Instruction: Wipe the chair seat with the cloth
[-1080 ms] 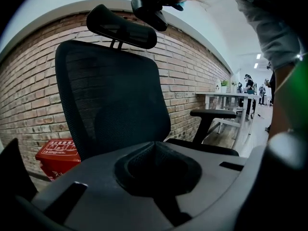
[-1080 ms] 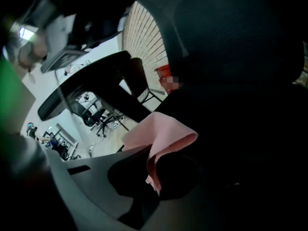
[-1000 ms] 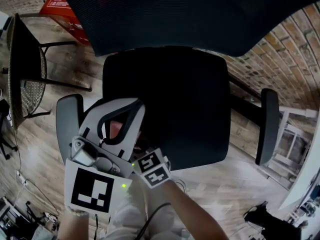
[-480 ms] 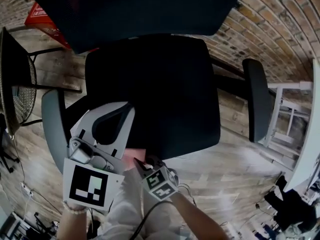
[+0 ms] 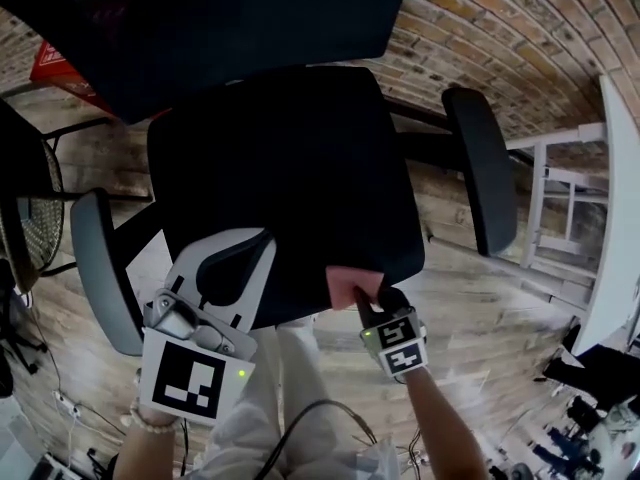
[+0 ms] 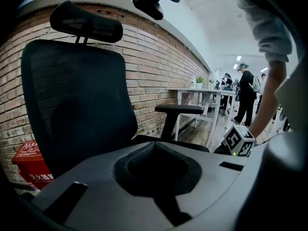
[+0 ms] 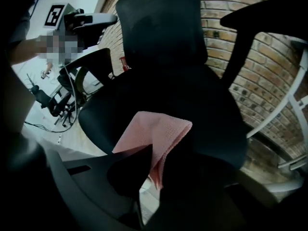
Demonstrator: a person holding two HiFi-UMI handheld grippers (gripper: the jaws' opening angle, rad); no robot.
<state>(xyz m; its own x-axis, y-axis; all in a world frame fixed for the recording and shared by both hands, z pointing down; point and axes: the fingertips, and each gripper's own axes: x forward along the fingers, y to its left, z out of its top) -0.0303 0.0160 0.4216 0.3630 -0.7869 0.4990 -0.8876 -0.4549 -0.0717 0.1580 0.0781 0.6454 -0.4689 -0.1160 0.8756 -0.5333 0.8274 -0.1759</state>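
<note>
The right gripper (image 5: pixel 372 304) (image 7: pixel 155 173) is clamped on a folded pink woven cloth (image 5: pixel 348 286) (image 7: pixel 159 131). In its own view the jaws are nearly black, and the cloth's pinched end sinks into that shadow. From the head view the marker cube covers the jaws. The cloth's free fold lies over the front edge of the black padded chair seat (image 5: pixel 290 168) (image 7: pixel 192 95), at about 5 o'clock on the seat. How firmly it presses there is hard to make out.

The grey left gripper (image 5: pixel 262 238) (image 6: pixel 153 146) has its jaws closed together on nothing. It covers the seat's front edge at 7 o'clock, beside the grey left armrest (image 5: pixel 100 278). The black mesh backrest (image 5: pixel 200 18) (image 6: pixel 72 95) at 12 o'clock is cut off by the head view's top edge, and the red box (image 5: pixel 60 68) at 10 o'clock is half hidden behind it.

Half a second ago the right gripper sat just beside the left one at 6 o'clock, with little cloth showing. It has since swept right along the front edge, while the left gripper has kept its place
</note>
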